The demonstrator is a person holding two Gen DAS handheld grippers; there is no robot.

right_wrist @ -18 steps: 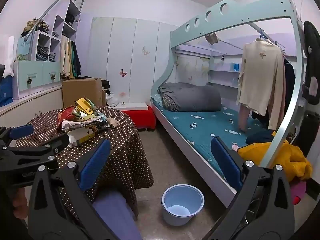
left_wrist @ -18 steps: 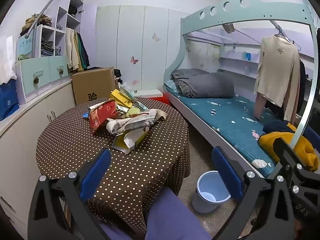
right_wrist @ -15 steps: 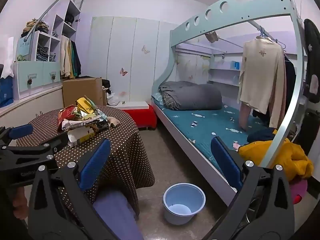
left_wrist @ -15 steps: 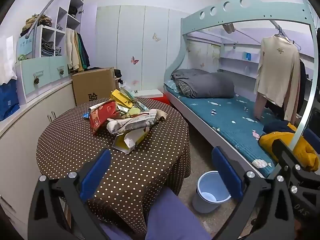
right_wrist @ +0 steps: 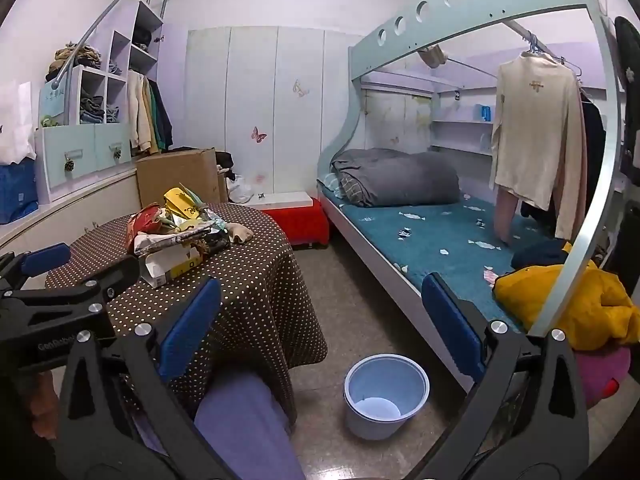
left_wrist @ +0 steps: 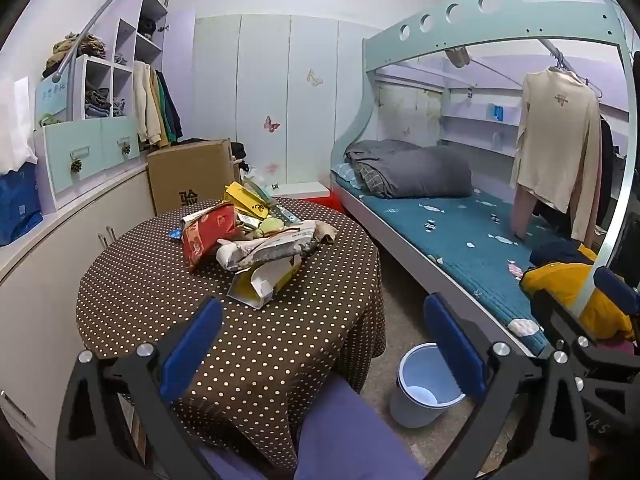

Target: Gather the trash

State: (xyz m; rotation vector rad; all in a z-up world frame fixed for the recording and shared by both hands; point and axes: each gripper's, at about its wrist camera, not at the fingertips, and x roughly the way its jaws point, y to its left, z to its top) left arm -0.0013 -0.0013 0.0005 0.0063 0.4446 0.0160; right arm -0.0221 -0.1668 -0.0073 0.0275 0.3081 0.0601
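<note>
A: Left wrist view: trash pile (left_wrist: 256, 240) heaped mid-desk (left_wrist: 132, 300); left gripper (left_wrist: 320, 344) fingers wide, empty.

B: Right gripper (right_wrist: 320, 328) likewise wide (bin (right_wrist: 386, 394) on floor).

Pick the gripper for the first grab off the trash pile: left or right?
Left. The left gripper is open over the table facing the trash pile; the right gripper faces floor and bin.
</note>
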